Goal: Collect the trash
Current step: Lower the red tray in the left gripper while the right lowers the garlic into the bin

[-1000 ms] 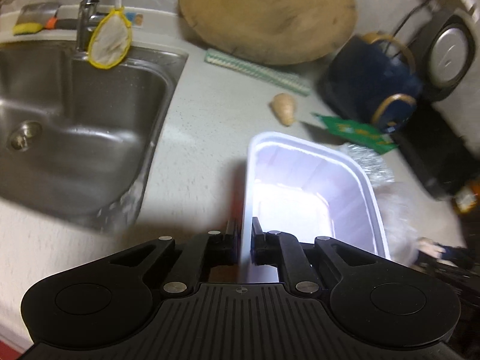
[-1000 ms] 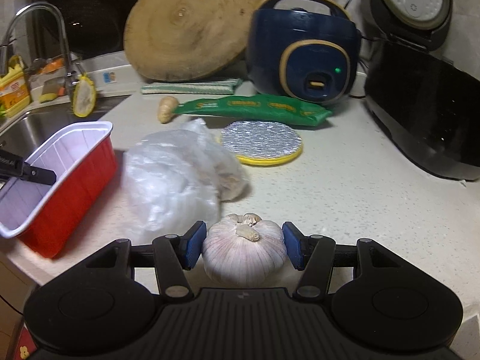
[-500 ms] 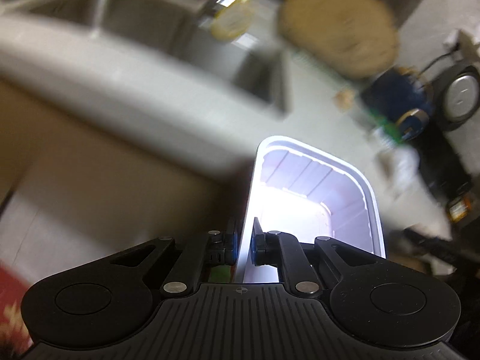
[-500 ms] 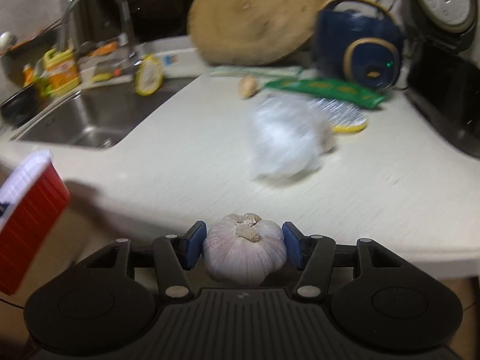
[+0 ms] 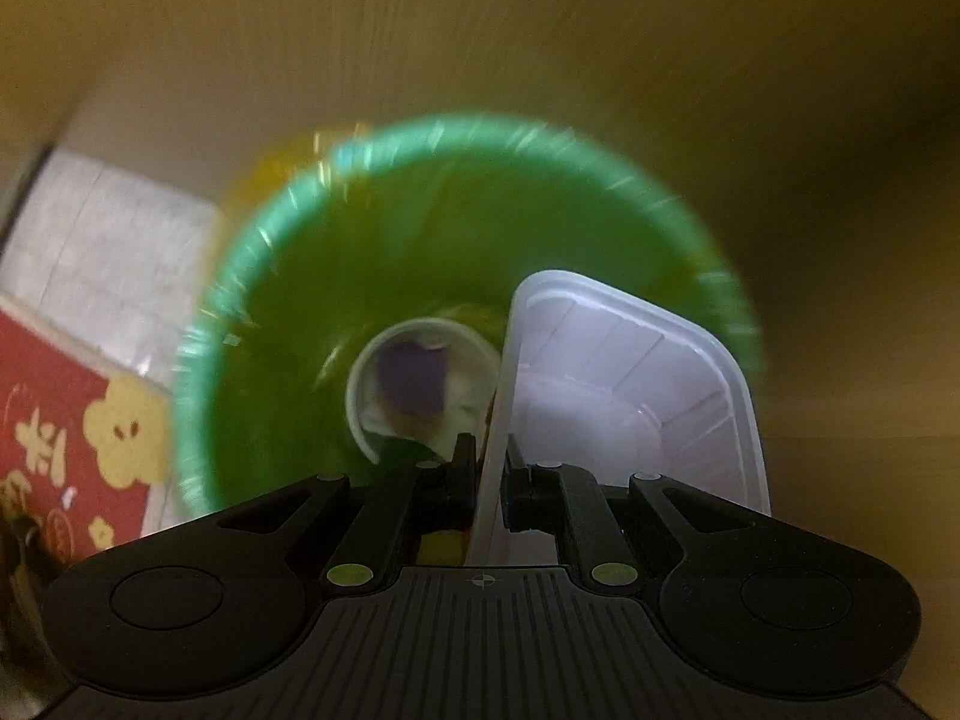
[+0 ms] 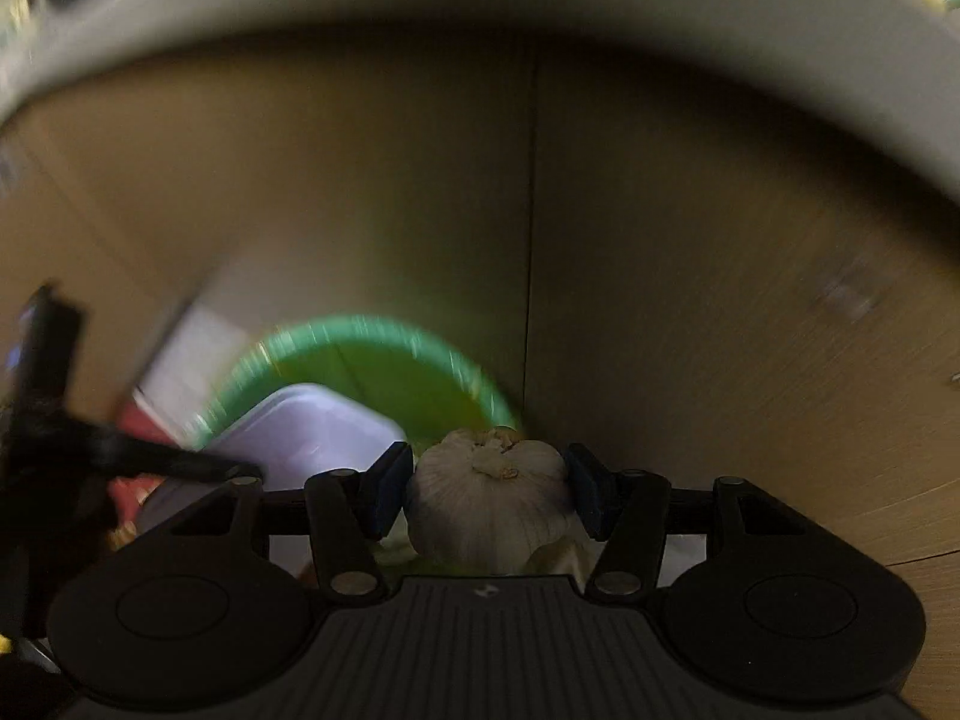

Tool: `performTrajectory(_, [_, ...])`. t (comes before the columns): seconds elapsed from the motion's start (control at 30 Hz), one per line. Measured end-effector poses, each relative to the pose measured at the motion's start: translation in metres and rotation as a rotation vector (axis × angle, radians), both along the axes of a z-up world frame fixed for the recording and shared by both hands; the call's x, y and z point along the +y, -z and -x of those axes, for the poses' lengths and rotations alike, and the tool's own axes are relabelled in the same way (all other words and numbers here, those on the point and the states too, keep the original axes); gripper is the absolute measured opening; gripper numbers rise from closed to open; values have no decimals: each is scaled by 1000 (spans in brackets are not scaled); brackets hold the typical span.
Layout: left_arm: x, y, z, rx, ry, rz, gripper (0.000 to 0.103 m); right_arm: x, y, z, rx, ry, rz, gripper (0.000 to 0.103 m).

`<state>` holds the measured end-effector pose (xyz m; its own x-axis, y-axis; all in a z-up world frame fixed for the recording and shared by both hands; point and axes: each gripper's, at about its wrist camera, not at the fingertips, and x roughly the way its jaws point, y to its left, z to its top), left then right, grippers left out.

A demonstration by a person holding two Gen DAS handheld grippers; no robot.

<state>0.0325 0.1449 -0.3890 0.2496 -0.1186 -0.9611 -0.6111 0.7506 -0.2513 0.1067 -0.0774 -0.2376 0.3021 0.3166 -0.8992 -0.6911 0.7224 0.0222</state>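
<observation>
1. The left gripper point(image 5: 491, 489) is hanging right over the green bin point(image 5: 420, 252), fingers pinching the side wall of the white plastic tray point(image 5: 636, 372). The tray is in the air above the bin's right half, not dropped yet.
2. The right gripper point(image 6: 489, 489) is holding a garlic bulb point(image 6: 489, 504), one blue pad on each side of it. It's sitting near the bin point(image 6: 384, 366) but not clearly over the opening, as far as I can tell.
3. Already in the bin: a round white cup point(image 5: 420, 390) with something dark inside, lying at the bottom. So at least one piece looks collected.
4. There's a red box with gold flowers point(image 5: 72, 450) on the floor just left of the bin, no idea if that counts as trash.
5. Both views are pretty smeared, so fine detail is a guess.
6. Progress-wise I'd say we're mid-way: two items are in hand at the bin, neither released. The edge of the table point(image 6: 480, 12) is running across the top of the right view, and I can't see what's left on it.
</observation>
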Motion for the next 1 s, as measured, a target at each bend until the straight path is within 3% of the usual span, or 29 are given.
performTrajectory(0.1, [2, 59, -17, 13, -69, -49, 14, -2, 34, 1, 43, 32, -17, 56])
performTrajectory(0.17, [1, 98, -22, -14, -103, -32, 19, -4, 62, 1, 79, 41, -22, 56])
performTrajectory(0.23, [0, 134, -32, 36, -79, -8, 18, -2, 88, 1, 88, 36, 5, 56])
performTrajectory(0.3, [-1, 159, -36, 73, -41, -14, 24, 1, 106, 2, 78, 24, 41, 56])
performTrajectory(0.4, [1, 169, -34, 62, -6, -23, 22, 6, 122, 4, 54, -12, 48, 56])
performTrajectory(0.53, [17, 157, -20, 6, -15, 75, 22, 18, 131, 2, 42, -87, 16, 56])
performTrajectory(0.6, [25, 137, -14, -32, -10, 100, 22, 32, 135, -2, 44, -127, -5, 56])
performTrajectory(0.7, [35, 90, -8, -89, 8, 77, 23, 53, 146, -7, 102, -189, -20, 56])
performTrajectory(0.83, [49, 27, 4, -176, -36, 28, 23, 71, 152, -8, 95, -209, -31, 56])
performTrajectory(1.0, [61, -11, 33, -207, -119, 24, 23, 67, 132, -4, 73, -229, 15, 57])
